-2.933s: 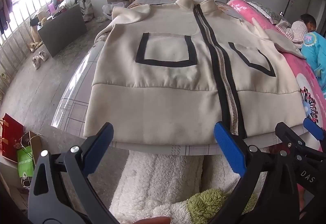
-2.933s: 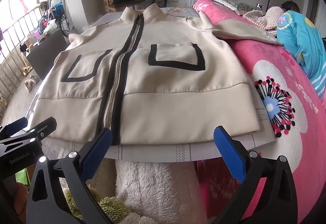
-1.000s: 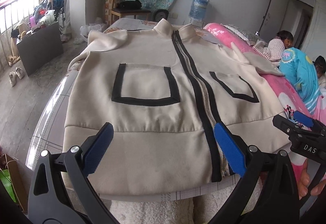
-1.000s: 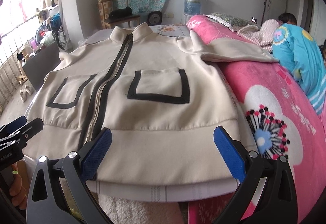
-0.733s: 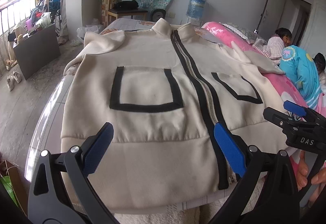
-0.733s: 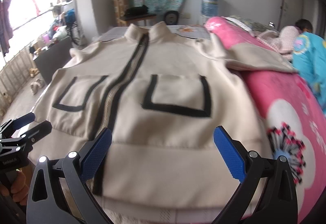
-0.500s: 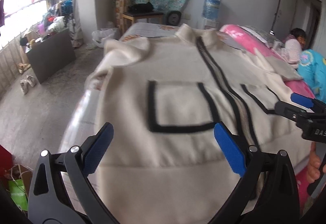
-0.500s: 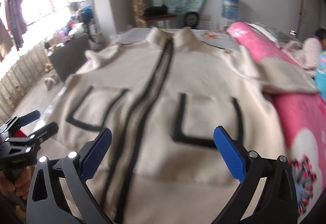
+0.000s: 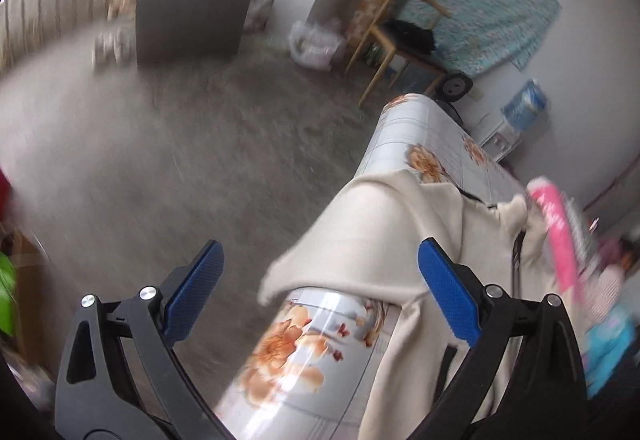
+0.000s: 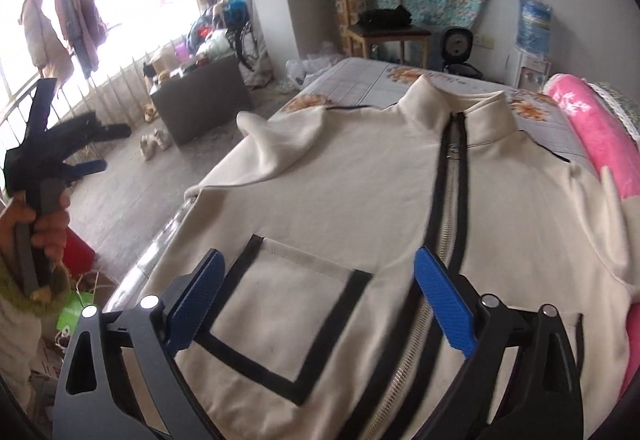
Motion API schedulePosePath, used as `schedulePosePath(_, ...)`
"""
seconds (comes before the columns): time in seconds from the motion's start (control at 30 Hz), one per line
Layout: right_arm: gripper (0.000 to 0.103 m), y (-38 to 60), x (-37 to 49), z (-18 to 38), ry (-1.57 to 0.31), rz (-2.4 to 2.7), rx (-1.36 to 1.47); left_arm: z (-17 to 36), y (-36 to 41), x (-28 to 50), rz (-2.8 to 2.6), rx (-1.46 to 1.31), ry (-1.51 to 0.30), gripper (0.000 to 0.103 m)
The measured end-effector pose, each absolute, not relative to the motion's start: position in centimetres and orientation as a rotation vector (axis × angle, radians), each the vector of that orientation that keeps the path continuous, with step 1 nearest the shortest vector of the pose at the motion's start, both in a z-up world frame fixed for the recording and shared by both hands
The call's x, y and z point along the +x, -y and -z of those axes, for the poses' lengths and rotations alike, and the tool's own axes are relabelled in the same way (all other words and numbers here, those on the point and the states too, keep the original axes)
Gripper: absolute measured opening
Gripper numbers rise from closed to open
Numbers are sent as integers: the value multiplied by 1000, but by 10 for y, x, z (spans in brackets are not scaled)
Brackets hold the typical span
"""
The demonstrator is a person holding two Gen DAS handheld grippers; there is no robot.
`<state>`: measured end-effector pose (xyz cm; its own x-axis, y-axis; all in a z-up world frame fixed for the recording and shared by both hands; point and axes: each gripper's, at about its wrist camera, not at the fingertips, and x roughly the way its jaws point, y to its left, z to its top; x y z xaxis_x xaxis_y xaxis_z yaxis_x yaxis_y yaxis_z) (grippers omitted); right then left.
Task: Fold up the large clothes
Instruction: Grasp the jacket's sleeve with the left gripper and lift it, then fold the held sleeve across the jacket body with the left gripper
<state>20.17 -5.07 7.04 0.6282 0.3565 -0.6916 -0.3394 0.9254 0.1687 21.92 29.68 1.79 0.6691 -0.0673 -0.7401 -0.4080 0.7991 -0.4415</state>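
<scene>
Presently, in the left wrist view, the left gripper point(image 9: 320, 288) is being held open over the soft jacket's point(image 9: 372, 236) drooping sleeve, while in the right wrist view the right gripper point(image 10: 318, 296), jaws just narrowing slightly yet empty, is being held above the jacket spread on the bed point(image 10: 360, 76).

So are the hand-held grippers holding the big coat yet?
No, nothing is held. The left hand-held gripper and the right hand-held gripper both stand open over the cream jacket, with no fabric pinched between their blue pads.

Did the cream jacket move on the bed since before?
No. The cream jacket lies flat, collar toward the wooden chair, as earlier; only the cameras shifted.
</scene>
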Motion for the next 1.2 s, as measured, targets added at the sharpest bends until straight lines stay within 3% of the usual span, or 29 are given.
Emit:
schedulePosePath(0.13,81,31,218,-46,-863,-407,-28,69,-343,245,-128,-1047,-968,77)
schedulePosePath(0.33,81,12,231,-18,-953,-385,-92,196,-361,260,17,-1600,-1072,77)
schedulePosePath(0.6,81,-1,243,-12,-993,-333,-114,287,-337,277,165,-1873,-1166,77)
schedulePosePath(0.7,81,-4,247,-16,-977,-312,-125,291,-338,281,172,-1867,-1145,72)
schedulePosePath(0.87,81,-3,253,-16,-967,-285,-121,282,-345,293,214,-1821,-1119,33)
schedulePosePath(0.97,81,0,255,-17,-960,-278,-103,269,-357,291,153,-1755,-1092,15)
schedulePosePath(1.1,81,7,250,-23,-945,-274,-73,210,-386,294,20,-1459,-985,9)
schedulePosePath(1.2,81,17,243,-31,-921,-269,-55,104,-382,295,-107,-1006,-849,8)
